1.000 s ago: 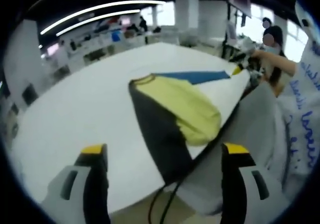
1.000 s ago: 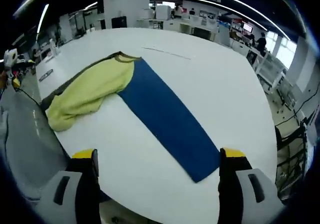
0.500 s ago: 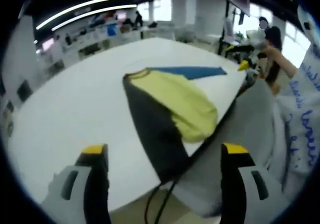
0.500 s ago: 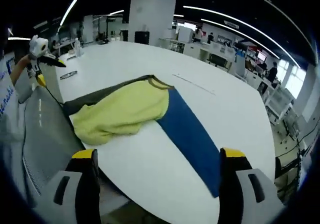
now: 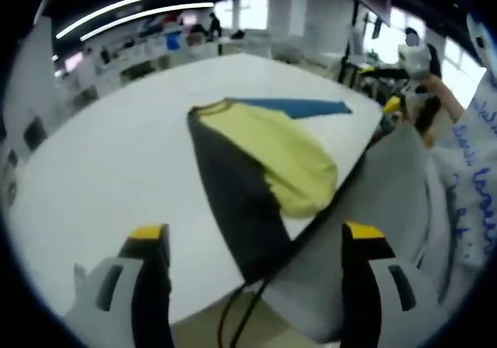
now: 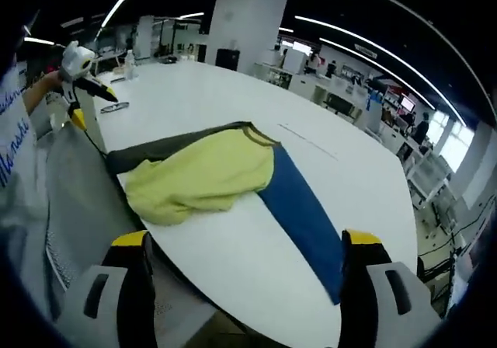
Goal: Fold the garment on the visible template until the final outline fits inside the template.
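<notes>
A: What are the tongs doing?

B: The left tongs (image 5: pixel 256 243) are spread and empty, and so are the right tongs (image 6: pixel 247 247). Both hang off the table (image 6: pixel 194 92) edge, touching nothing.

A: And the garment?

B: Ahead of the right tongs the yellow garment (image 6: pixel 203 177) lies bunched near the table edge, across a long strip with a blue end (image 6: pixel 307 220) and a dark end (image 5: pixel 241 200).

A: Progress?

B: Early, I judge. It is gathered but not neatly folded, so squaring it remains.
</notes>
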Available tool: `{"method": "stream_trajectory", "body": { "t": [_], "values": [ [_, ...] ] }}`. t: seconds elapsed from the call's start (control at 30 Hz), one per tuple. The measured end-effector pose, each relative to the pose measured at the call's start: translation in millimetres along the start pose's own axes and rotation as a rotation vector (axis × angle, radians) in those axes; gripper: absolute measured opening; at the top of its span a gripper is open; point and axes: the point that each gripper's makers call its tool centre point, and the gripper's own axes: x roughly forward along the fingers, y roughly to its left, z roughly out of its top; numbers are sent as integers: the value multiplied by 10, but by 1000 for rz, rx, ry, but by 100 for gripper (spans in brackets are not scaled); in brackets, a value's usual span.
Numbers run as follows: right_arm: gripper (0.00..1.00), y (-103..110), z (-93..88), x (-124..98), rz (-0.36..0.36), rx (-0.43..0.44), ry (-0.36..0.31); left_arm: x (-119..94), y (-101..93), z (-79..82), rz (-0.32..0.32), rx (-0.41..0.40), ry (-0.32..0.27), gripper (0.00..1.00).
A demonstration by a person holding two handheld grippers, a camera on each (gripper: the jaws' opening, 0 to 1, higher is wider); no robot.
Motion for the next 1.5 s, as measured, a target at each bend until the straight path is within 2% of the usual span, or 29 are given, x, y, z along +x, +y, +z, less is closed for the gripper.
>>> {"method": "stream_trajectory", "body": {
  "t": [0.07, 0.17, 0.2, 0.23, 0.27, 0.37, 0.43, 0.5, 0.67, 0.83, 0.9, 1.03, 1.13, 1.27, 1.4, 1.5],
  "values": [
    [100, 46, 18, -16, 2, -8, 2, 30, -1, -11, -3, 2, 2, 81],
    [100, 80, 62, -46, -2, -13, -9, 97, 20, -42, 0, -18, 3, 89],
    [100, 91, 70, -51, 1, -12, -12, 112, 10, -60, -9, -20, 6, 88],
    [100, 94, 71, -53, 2, -13, -14, 119, -10, -98, -23, -30, 24, 85],
    [100, 88, 70, -53, -1, -19, -16, 131, -16, -150, -31, -55, 47, 78],
    [100, 44, 46, -53, -15, -19, -10, 186, 1, -152, -41, -75, 18, 60],
    [100, 23, 32, -43, -19, -7, -17, 220, -6, -117, -54, -104, -20, 57],
    [100, 28, -34, -34, -17, -1, 7, 231, -20, -109, -64, -130, -24, 52],
    [100, 72, -85, -47, -6, 12, 20, 256, -19, -198, -69, -132, 11, 44],
    [100, 72, -75, -55, -12, 10, 17, 297, -45, -282, -100, -181, 31, 24],
    [100, 68, -61, -53, -14, 9, 11, 337, -44, -313, -114, -202, 30, 24],
    [100, 57, -93, -38, -15, 20, 12, 410, 36, -498, -94, -227, 97, 15],
    [100, 55, -115, -50, -18, 25, 16, 439, 68, -565, -83, -214, 112, 10],
    [100, 55, -127, -57, -12, 45, 10, 508, 65, -620, -96, -239, 120, 11],
    [100, 37, -124, -69, -13, 44, 11, 538, 128, -791, -71, -258, 177, 12],
    [100, 2, -129, -73, -26, 43, 14, 556, 166, -849, -56, -286, 174, 18]
  ]
}}
